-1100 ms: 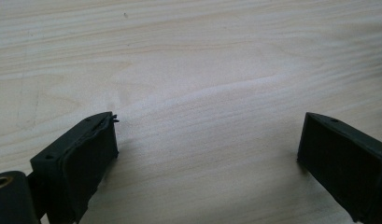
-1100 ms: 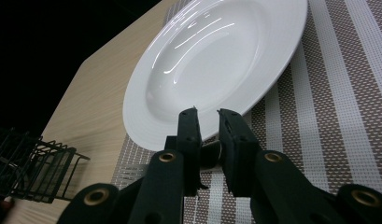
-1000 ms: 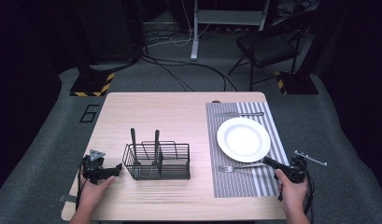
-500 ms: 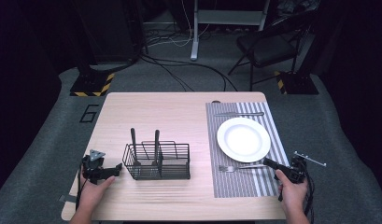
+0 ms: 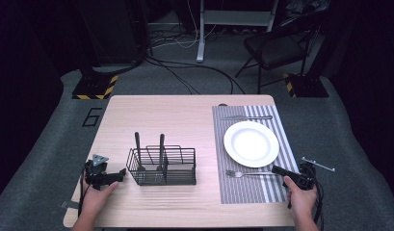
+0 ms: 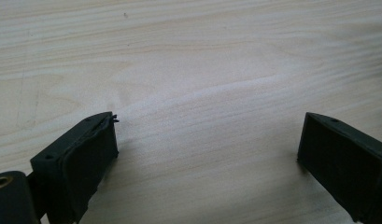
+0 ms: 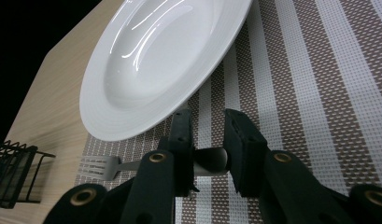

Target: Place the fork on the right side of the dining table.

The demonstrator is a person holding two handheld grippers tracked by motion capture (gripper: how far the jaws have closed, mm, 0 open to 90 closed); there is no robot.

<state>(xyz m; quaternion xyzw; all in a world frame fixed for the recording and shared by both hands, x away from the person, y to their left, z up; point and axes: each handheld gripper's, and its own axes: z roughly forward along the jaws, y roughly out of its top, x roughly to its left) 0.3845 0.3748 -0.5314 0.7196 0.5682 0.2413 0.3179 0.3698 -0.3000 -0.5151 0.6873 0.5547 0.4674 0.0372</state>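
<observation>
Your right tongs (image 7: 207,140) have just been opening around the fork (image 7: 132,165) handle, leaving it on the placemat (image 7: 319,93) beside the plate (image 7: 151,60). Left tongs (image 6: 207,154) rest spread on the counter (image 6: 202,56). Basket (image 5: 162,166) utensils remain.

The placemat (image 5: 242,190) covers the right part of the table (image 5: 185,120). On it the plate (image 5: 251,143) sits at the middle, the knife (image 5: 246,117) behind the plate, the fork (image 5: 247,173) before it. The wire caddy (image 5: 162,166) stands left of the placemat, two utensil handles (image 5: 161,144) upright in it
</observation>
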